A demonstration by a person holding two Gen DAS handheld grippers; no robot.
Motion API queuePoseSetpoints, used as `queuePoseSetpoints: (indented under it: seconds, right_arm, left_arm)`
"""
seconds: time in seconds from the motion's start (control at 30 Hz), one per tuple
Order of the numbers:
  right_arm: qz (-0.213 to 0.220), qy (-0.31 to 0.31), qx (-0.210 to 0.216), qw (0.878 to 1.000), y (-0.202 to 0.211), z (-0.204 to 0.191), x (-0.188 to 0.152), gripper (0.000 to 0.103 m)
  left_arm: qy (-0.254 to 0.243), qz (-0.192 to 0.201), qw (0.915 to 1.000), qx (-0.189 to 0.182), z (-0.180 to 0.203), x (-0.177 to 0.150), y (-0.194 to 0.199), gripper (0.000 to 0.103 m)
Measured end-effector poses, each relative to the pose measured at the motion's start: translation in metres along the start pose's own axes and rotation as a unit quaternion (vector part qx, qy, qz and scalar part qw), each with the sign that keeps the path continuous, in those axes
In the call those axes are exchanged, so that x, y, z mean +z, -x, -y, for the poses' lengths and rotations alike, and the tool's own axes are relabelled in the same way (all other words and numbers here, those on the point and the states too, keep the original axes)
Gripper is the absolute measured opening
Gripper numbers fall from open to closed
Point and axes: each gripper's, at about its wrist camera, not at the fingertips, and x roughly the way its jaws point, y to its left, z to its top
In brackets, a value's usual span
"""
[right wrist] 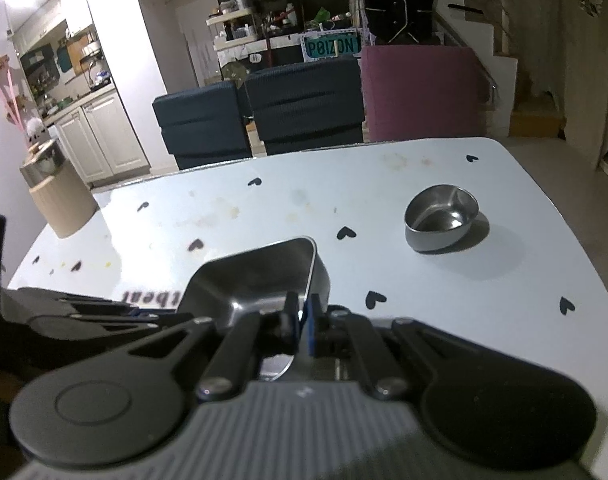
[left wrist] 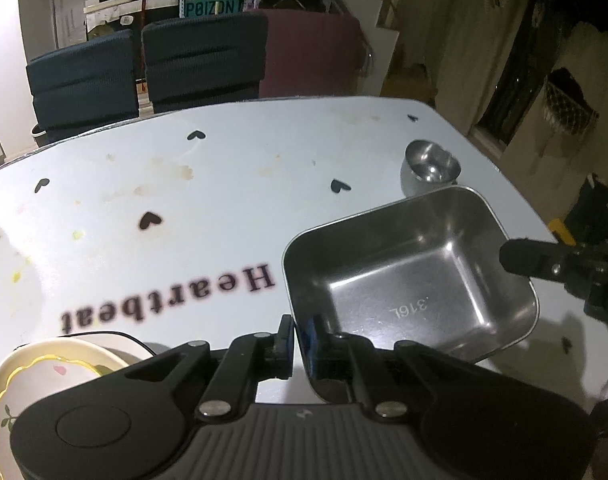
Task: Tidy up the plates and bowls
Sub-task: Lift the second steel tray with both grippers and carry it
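- We see the left gripper (left wrist: 300, 334) nearly closed, its jaws pinching the near wall of the square stainless-steel tray (left wrist: 416, 280).
- The right gripper (right wrist: 303, 326) is closed on the same tray's opposite rim.
- The tray hangs tilted above the pale blue heart-printed tabletop (left wrist: 224, 184).
- A round steel bowl (right wrist: 442, 218) sits towards the far right corner.
- Cream plates (left wrist: 44, 376) are stacked at the near left edge.

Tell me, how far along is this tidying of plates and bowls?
Partway. Some pale plates already sit stacked at the table's near corner. In hand is the square steel tray: both the left gripper and the right gripper have their jaws on its rim. The small round steel bowl stands alone, untouched.
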Motion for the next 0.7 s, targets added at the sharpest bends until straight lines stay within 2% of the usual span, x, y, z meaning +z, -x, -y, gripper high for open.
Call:
queuePoseSetpoints:
  seconds: [0.7]
  right_arm:
    - [-0.047,0.039,-0.049,0.997,-0.033,-0.003,-0.008,0.005]
  left_arm:
    - [-0.022,-0.027,0.9994,0.002,0.000,-0.003,-0.022,0.008]
